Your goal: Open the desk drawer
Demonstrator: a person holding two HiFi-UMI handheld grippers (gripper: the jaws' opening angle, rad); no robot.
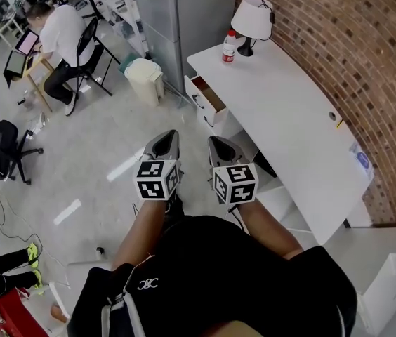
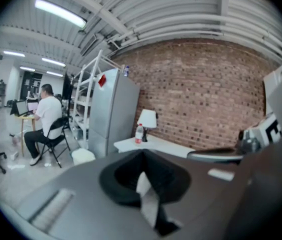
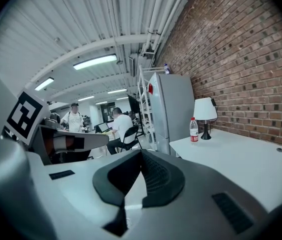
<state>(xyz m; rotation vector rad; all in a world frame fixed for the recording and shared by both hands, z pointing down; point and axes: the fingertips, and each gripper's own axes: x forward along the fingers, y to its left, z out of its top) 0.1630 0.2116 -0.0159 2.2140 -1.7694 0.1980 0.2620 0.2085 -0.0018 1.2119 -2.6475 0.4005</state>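
The white desk [image 1: 289, 111] runs along the brick wall. Its top drawer [image 1: 208, 95] at the far end stands pulled partly out, brown inside showing. A second drawer front sits just below it. Both grippers hover side by side over the floor, short of the desk's near left side and apart from the drawer. My left gripper [image 1: 166, 136] [image 2: 142, 155] has its jaws together, nothing between them. My right gripper [image 1: 217, 142] [image 3: 141, 155] is likewise shut and empty. A lamp [image 1: 252, 20] and a bottle [image 1: 229, 48] stand on the desk's far end.
A pale bin [image 1: 144, 79] and a tall grey cabinet [image 1: 184, 20] stand beyond the drawer. A person [image 1: 61, 37] sits at a small table at far left, and an office chair [image 1: 1, 146] is nearer. A white shelf [image 1: 394, 279] is at lower right.
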